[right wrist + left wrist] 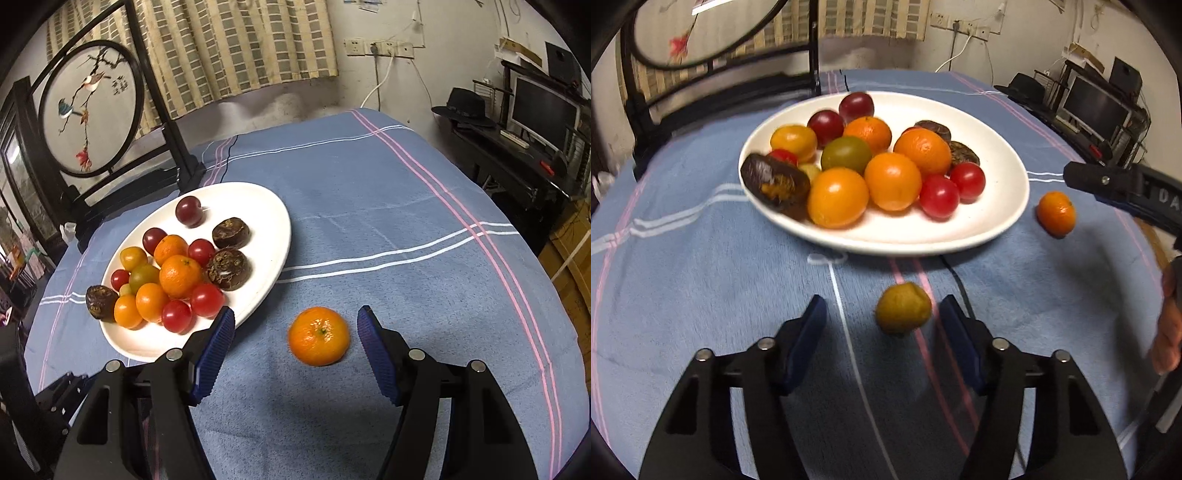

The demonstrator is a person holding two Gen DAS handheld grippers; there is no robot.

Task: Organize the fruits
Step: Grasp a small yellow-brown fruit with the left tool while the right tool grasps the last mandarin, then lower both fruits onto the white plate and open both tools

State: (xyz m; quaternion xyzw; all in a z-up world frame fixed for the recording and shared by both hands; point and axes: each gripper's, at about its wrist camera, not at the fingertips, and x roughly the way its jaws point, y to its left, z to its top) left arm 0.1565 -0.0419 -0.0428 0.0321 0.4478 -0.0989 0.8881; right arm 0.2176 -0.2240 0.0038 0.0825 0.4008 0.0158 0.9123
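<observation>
White plate [273, 236] holds piled fruits [177, 275] — oranges, tomatoes.

Heaped fruits [882, 162] on white plate [997, 206]; greenish citrus [903, 308], orange mandarin [318, 340] loose nr rim

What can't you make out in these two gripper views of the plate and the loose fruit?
- Greenish fruit between the open left gripper fingers: motion blur hides its kind and any contact.
- Small pale fruit on the white plate: mostly hidden behind neighbours in both views.
- Right gripper around the mandarin: its far side is unseen.
- Person's hand: cut off by the left view's edge.
</observation>
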